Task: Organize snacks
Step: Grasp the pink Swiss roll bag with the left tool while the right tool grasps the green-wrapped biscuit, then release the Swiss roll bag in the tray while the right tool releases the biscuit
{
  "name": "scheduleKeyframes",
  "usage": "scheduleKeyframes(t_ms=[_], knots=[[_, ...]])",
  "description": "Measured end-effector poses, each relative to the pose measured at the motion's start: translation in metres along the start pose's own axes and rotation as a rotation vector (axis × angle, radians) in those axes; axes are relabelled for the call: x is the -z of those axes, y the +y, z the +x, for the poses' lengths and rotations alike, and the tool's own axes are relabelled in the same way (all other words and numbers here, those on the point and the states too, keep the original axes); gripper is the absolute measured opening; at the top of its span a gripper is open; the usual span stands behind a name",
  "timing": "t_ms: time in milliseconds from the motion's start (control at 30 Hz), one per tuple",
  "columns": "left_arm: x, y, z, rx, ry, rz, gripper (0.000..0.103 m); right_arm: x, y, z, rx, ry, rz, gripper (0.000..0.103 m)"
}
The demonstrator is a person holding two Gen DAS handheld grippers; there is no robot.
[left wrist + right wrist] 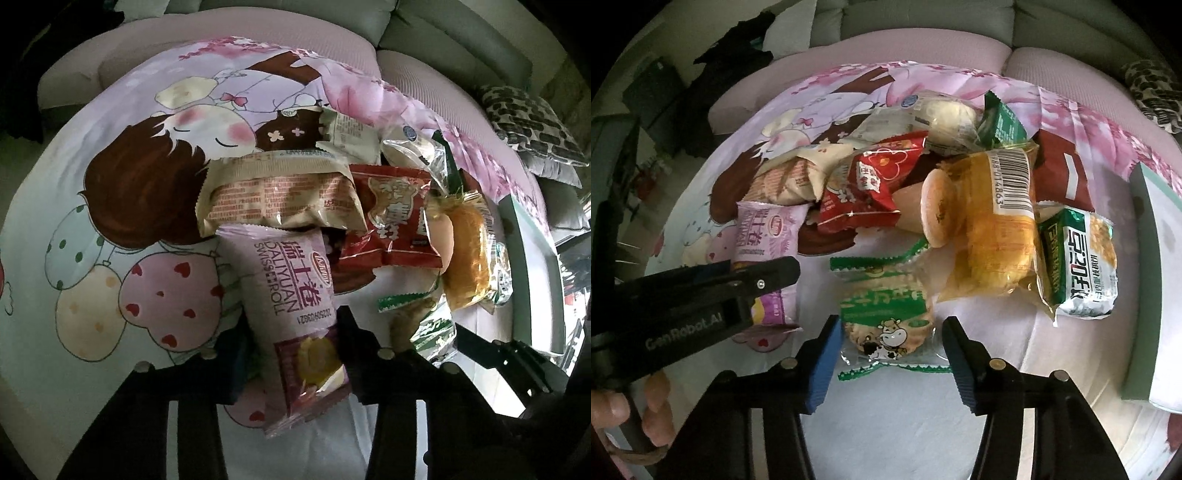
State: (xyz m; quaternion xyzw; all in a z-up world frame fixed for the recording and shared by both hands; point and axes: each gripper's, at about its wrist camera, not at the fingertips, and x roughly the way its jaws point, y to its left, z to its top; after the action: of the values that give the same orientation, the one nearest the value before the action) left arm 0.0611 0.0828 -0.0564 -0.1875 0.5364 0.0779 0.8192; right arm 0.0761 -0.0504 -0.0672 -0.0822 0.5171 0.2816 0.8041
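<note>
Clamped in the left gripper: a pink plastic Swiss-roll packet; straddled by the right gripper, pads seemingly touching: a green-trimmed clear cracker packet; seen from the right wrist alone: a hand.

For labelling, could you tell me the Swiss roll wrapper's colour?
Pale pink-lilac Swiss roll wrapper, darker purple end; left wrist view.

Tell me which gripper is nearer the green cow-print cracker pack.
Right. The right gripper straddles the green cow-print cracker pack, pads not yet pressing; the left gripper sits off to its side, clamped on the purple Swiss roll pack.
</note>
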Motion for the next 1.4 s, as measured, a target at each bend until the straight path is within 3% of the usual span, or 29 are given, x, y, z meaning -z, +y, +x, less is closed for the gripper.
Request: scheduleKeyframes(t_ms=[433, 800, 1167, 1400], knots=[[0.009, 0.007, -0.023, 0.014, -0.003, -0.001, 0.042, 0.006, -0.004, -0.021, -0.051, -0.031, 0.029, 0.053], [0.001, -0.018, -0.074, 0.037, -0.087, 0.062, 0.042, -0.007, -0.015, -0.078, -0.033, -0.158, 0.086, 0.053], [-0.037, -0.095, -0.091, 0.126, -0.15, 0.16, 0.042, -0.027, -0.09, -0.124, 0.068, -0.294, 0.326, 0.053], [-0.049, -0.163, -0.085, 0.184, -0.17, 0.254, 0.042, -0.027, -0.153, -0.143, 0.132, -0.323, 0.509, 0.053]])
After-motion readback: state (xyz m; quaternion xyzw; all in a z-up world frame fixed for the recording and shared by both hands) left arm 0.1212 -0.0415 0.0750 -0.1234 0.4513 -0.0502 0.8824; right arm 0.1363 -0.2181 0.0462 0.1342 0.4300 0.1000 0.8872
